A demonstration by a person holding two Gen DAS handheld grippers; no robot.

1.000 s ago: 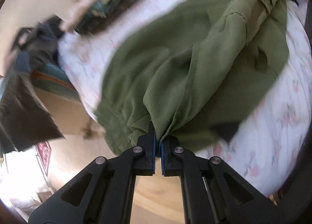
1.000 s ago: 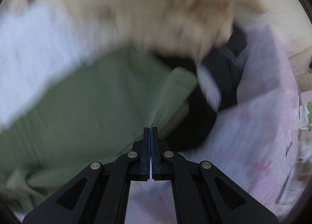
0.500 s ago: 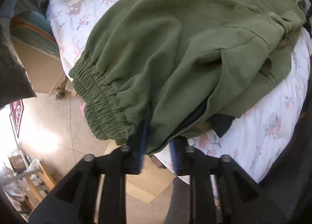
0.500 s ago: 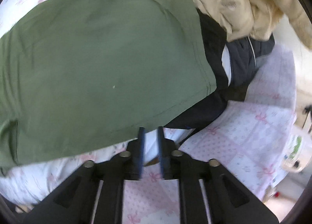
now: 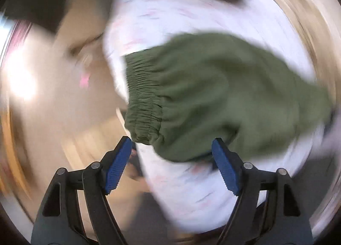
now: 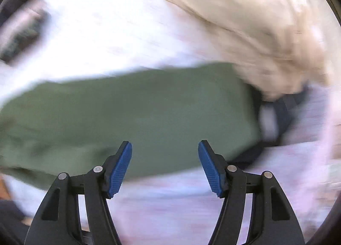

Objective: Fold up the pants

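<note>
On the flowered bedsheet (image 5: pixel 149 17): green pants (image 5: pixel 223 95) lie released, folded lengthwise.
Your left gripper (image 5: pixel 172 166) and right gripper (image 6: pixel 165 166) are opening, nothing between the jaws; a careless regrasp could drag the fold apart.

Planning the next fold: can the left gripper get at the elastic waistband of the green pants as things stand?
Probably yes. The left gripper, its jaws opening and empty, hangs just above the waistband on the bedsheet, with nothing lying over it.

Each hand-held gripper (image 5: pixel 172 158) (image 6: pixel 165 162) has black linkages, silver screws, ribbed blue pads.
</note>
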